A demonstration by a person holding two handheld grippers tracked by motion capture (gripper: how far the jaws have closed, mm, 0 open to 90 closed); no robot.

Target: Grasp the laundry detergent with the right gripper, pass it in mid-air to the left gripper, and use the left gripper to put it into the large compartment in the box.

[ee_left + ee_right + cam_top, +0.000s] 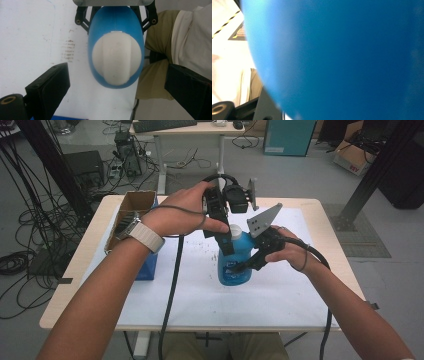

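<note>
Lab: floor cables, PC tower, desks.

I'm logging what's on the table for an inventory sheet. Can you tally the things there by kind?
Blue bottle with white cap: 1
Cardboard box: 1
Blue box beside it: 1
White sheet covering the table: 1
Grippers, left and right: 2
Total: 6

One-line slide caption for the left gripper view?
Left gripper hangs open above the white cap of the blue bottle, whose body the right gripper clamps from the far side.
</note>
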